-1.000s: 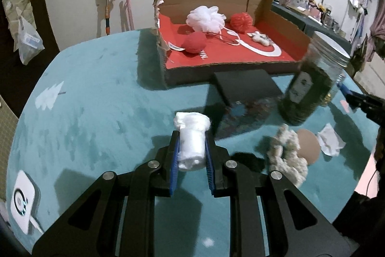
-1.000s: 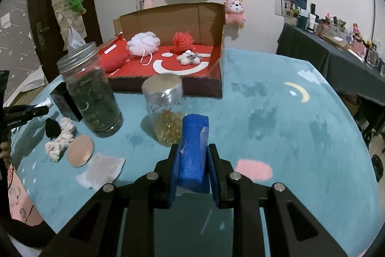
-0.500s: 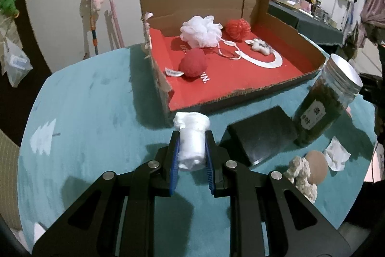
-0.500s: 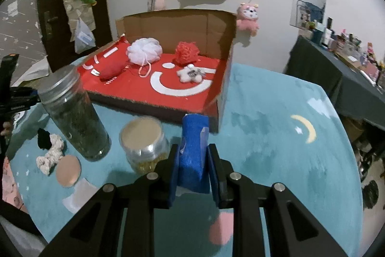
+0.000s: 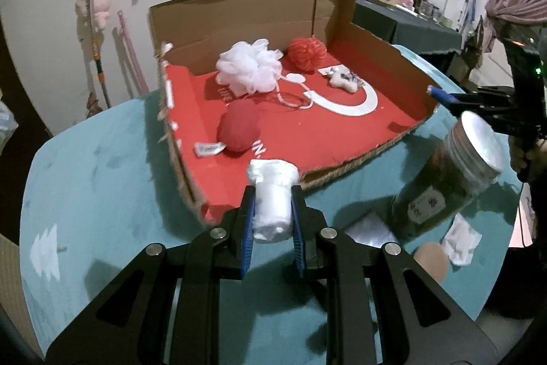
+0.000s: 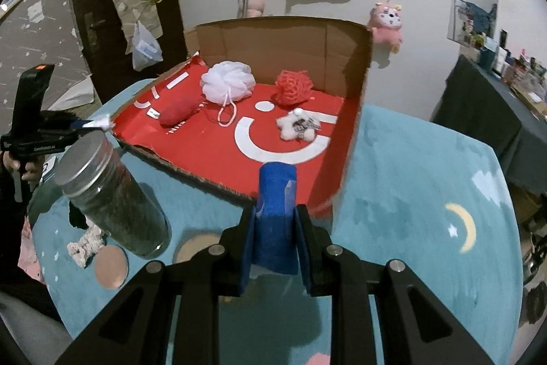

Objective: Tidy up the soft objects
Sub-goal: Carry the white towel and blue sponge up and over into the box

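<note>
Left gripper [image 5: 272, 221] is clamped on a white crinkly roll [image 5: 272, 194], right gripper [image 6: 276, 240] on a blue sponge [image 6: 276, 207], both over the red box's [image 6: 355, 132] near edge.

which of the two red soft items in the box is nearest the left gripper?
The smooth red plush at the box's front left, beside a white tag. The other, the red mesh pouf, sits against the back wall next to the white pouf.

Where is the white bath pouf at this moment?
The white bath pouf lies inside the cardboard box, near its back wall. In the left wrist view, the red mesh ball is to its right and the red cushion in front.
</note>
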The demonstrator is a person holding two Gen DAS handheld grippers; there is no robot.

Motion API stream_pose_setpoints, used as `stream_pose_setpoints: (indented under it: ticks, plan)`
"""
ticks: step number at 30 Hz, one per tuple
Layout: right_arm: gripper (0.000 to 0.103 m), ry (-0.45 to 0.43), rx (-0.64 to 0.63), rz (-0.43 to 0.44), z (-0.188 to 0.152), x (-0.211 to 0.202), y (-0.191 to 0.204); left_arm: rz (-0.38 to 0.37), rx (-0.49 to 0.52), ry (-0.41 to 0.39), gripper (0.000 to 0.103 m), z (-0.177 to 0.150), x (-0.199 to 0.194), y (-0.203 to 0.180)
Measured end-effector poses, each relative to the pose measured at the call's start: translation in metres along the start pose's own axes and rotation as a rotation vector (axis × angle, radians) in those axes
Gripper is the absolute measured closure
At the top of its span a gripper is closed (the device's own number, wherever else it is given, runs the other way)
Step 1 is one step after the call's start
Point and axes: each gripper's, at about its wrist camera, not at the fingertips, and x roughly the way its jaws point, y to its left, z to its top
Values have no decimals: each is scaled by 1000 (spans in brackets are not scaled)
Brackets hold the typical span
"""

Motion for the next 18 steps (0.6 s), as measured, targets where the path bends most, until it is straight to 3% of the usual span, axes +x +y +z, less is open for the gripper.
stream_pose_setpoints:
  ticks: [9, 18]
  plan:
    - [78, 66, -50, 49, 44, 37, 4, -30, 72, 82, 85, 53, 44, -21]
    - [78, 242, -97, 33, 80, 104, 14, 21, 126, 239, 85, 71, 104, -37]
